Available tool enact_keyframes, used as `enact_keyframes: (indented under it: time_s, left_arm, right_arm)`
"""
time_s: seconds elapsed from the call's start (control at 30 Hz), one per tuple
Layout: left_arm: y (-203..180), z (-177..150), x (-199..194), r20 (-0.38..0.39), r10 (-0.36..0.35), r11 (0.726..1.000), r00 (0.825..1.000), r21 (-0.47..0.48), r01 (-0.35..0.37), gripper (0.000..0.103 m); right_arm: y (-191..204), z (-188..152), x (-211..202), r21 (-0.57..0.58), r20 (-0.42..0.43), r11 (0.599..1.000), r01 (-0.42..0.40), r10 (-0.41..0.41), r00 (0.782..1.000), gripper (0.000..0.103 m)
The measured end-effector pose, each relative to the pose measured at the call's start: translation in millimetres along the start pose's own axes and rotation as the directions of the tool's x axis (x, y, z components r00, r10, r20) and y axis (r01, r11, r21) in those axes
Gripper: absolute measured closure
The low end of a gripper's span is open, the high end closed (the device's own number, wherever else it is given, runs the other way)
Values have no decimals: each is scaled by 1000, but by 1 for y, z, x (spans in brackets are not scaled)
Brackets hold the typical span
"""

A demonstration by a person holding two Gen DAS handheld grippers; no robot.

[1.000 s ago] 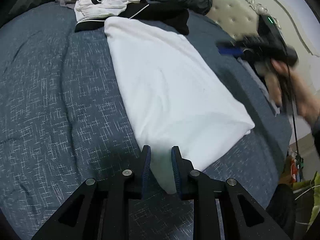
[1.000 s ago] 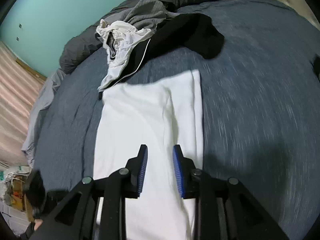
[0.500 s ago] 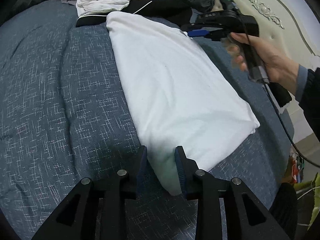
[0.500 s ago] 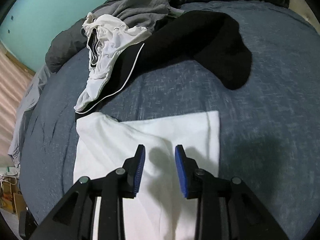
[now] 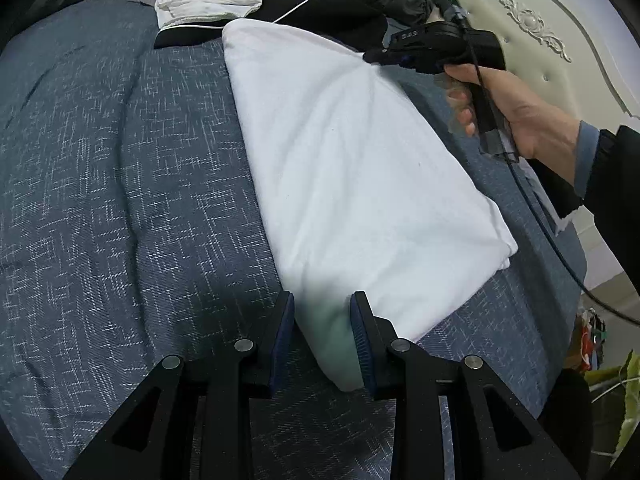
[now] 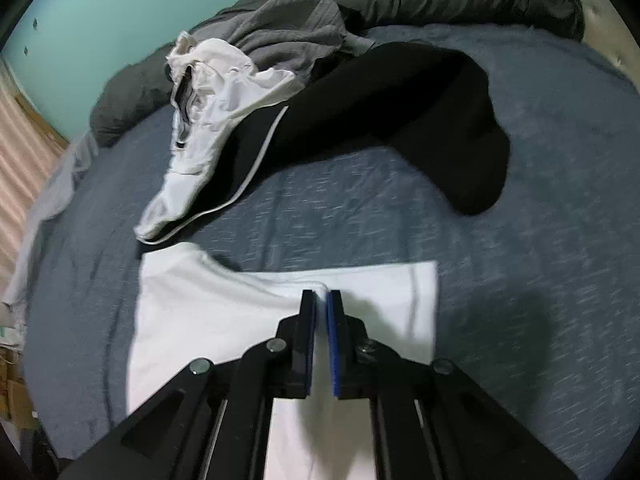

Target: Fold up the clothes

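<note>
A folded white garment [image 5: 360, 160] lies on the blue bedspread [image 5: 120, 160]. Its near corner sits between the fingers of my left gripper [image 5: 322, 320], which is open, the pads not squeezing the cloth. At the garment's far edge, my right gripper [image 5: 368, 57], held in a person's hand [image 5: 520, 112], is closing on the cloth, and creases fan out from the pinch. In the right wrist view the right gripper [image 6: 321, 300] has a small ridge of the white garment [image 6: 200, 312] nipped between its blue pads.
A heap of clothes lies past the garment: a crumpled white piece [image 6: 208, 120], a black garment with white piping [image 6: 400, 112] and grey clothes [image 6: 296, 28]. A padded headboard [image 5: 540, 20] stands to the right. The bed's edge drops off at the lower right.
The right gripper travelled along the white garment to its far edge and shut on a pinch of cloth. The left gripper's jaws widened slightly around the near corner and stayed in place.
</note>
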State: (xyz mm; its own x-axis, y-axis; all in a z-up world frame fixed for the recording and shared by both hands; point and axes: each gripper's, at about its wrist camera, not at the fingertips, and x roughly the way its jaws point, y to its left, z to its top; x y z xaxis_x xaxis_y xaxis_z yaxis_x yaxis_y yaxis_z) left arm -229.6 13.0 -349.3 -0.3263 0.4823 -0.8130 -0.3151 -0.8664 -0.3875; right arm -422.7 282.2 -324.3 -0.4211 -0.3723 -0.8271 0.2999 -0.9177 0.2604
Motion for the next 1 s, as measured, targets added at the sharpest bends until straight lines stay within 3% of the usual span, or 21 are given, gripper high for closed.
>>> enact_keyframes:
  time_s: [0.2, 0.37, 0.5, 0.67, 0.8, 1.0]
  left_arm:
    - [-2, 0, -1, -3, -3, 1000, 1000, -2, 3, 71]
    - [-5, -4, -5, -3, -5, 1000, 1000, -5, 5, 71]
    - [-6, -4, -6, -3, -4, 1000, 1000, -8, 4, 71]
    - [-7, -4, -7, -1, 1, 1000, 1000, -7, -1, 71]
    - [-7, -4, -7, -1, -1, 1000, 1000, -10, 1, 71]
    - [-7, -4, -10, -3, -1, 1000, 1000, -8, 1, 71]
  right_arm:
    - [-5, 4, 21, -2, -40, 999, 41, -41, 998, 97]
    - [-20, 8, 2, 58, 2, 995, 87, -87, 996, 96]
    - [-14, -2, -31, 26, 63, 1000, -18, 16, 998, 96]
    - [15, -35, -29, -114, -46, 991, -72, 67, 997, 96]
    - [8, -54, -6, -107, -140, 994, -11, -4, 990, 96]
    - [-24, -56, -17, -24, -79, 996, 91, -93, 993, 96]
